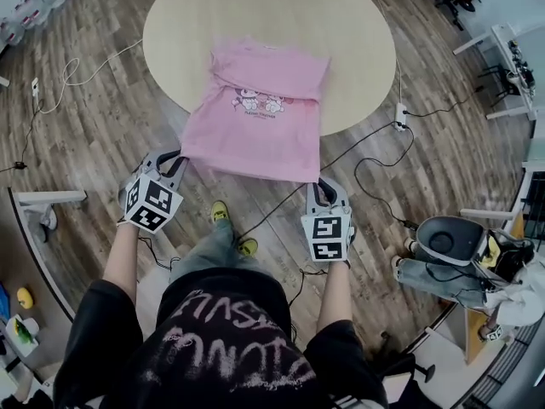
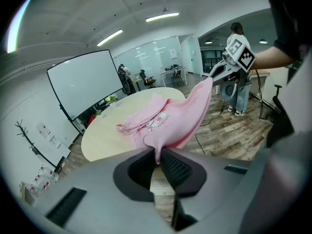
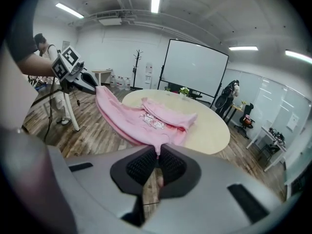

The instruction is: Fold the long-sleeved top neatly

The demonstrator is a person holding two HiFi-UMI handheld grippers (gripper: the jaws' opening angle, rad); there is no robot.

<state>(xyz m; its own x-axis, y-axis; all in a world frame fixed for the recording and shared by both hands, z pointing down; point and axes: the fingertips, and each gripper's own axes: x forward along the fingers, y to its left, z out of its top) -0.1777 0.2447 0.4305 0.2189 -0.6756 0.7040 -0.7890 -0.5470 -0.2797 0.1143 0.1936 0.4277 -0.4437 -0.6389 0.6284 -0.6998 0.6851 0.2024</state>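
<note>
The pink top [image 1: 260,113] with a cartoon print lies half on the round table [image 1: 341,24]; its near hem is lifted off the table's front edge and stretched in the air. My left gripper [image 1: 176,161] is shut on the hem's left corner, my right gripper [image 1: 321,187] shut on the right corner. In the left gripper view the pink top [image 2: 168,121] runs from my jaws to the table, and the right gripper [image 2: 213,77] shows at the far corner. In the right gripper view the pink top [image 3: 146,121] spreads ahead, with the left gripper [image 3: 92,87] holding its other corner.
Cables [image 1: 375,156] and a power strip [image 1: 400,116] lie on the wooden floor right of the table. A seated person [image 1: 460,267] is at the right. A stand's white foot [image 1: 47,198] is at the left. A whiteboard [image 2: 85,82] stands behind the table.
</note>
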